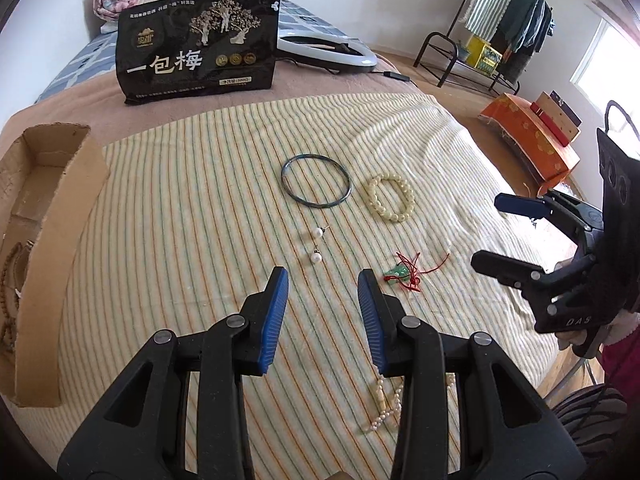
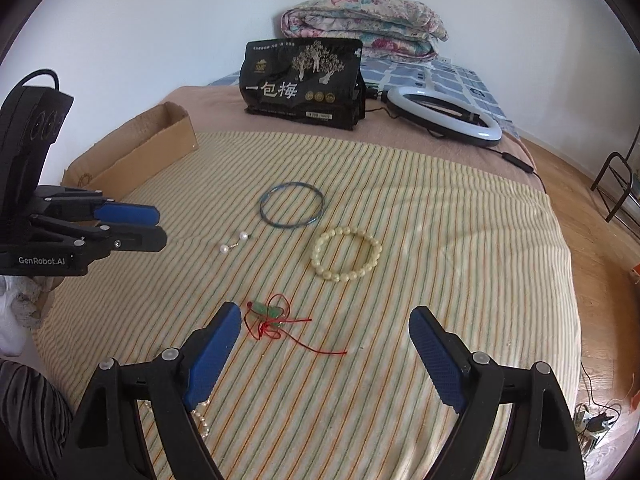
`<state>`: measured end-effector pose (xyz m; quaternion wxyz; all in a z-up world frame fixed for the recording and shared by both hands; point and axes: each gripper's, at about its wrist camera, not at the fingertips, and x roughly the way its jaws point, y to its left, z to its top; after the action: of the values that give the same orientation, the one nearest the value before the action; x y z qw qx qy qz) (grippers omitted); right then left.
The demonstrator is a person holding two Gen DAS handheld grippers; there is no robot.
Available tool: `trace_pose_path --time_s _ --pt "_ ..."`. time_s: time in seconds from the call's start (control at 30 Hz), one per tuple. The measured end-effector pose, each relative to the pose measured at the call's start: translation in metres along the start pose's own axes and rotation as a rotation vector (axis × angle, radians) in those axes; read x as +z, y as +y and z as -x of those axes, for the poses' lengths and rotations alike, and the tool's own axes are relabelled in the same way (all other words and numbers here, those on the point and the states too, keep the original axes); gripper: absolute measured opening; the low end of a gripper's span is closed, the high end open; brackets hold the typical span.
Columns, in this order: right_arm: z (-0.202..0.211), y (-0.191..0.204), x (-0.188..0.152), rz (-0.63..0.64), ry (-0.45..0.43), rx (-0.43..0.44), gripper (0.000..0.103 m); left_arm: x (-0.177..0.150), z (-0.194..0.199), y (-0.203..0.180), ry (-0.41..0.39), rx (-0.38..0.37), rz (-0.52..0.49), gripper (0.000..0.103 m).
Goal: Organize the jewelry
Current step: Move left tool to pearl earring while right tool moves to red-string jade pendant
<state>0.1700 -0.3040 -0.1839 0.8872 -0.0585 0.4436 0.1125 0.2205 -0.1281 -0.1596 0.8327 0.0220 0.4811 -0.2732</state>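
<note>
Just ahead of the left gripper (image 1: pixel 323 274), its jaws apart and empty, lie two pearl earrings (image 1: pixel 317 245); the right gripper (image 2: pixel 325 312), spread wide and empty, stands nearer the red-corded pendant (image 2: pixel 267 312).

Green bangle (image 1: pixel 316 181), cream bead bracelet (image 1: pixel 391 197), pearl earrings (image 1: pixel 317 245) lie flat, apart.

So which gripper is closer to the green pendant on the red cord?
Left, it seems. The left gripper has the green pendant beside its right fingertip; the right gripper is open with it near its left fingertip.

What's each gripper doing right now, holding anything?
Left gripper: open, empty, over the striped blanket.
Right gripper: open wide, empty.
</note>
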Motion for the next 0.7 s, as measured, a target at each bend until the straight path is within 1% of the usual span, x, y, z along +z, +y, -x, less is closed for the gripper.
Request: trace_pose_path --time_s 0.07,0.17,0.33,0.37,0.4,0.43,0.6,0.7 --pt "-0.009 0.002 -0.004 0.003 0.012 0.013 0.085 0.001 -0.012 -0.005 0.012 0.008 -0.018 0.037" --pt "-0.018 0.005 -0.009 -0.001 0.015 0.039 0.083 0.002 -0.027 -0.012 0.024 0.047 -0.059 0.037" --pt "-0.033 0.012 -0.012 -0.018 0.02 0.077 0.076 0.001 -0.044 -0.015 0.041 0.057 -0.072 0.036" --pt "-0.035 0.013 -0.013 -0.016 0.022 0.081 0.074 0.002 -0.047 -0.015 0.043 0.062 -0.074 0.033" --pt "-0.037 0.015 -0.013 -0.012 0.023 0.082 0.073 0.002 -0.05 -0.014 0.047 0.07 -0.073 0.026" --pt "-0.038 0.016 -0.013 -0.007 0.023 0.083 0.071 0.003 -0.053 -0.014 0.05 0.074 -0.071 0.024" --pt "-0.042 0.018 -0.011 0.007 0.021 0.092 0.069 0.004 -0.062 -0.012 0.057 0.083 -0.071 0.024" --pt "-0.047 0.02 -0.01 0.016 0.028 0.097 0.064 0.004 -0.067 -0.013 0.064 0.085 -0.077 0.022"
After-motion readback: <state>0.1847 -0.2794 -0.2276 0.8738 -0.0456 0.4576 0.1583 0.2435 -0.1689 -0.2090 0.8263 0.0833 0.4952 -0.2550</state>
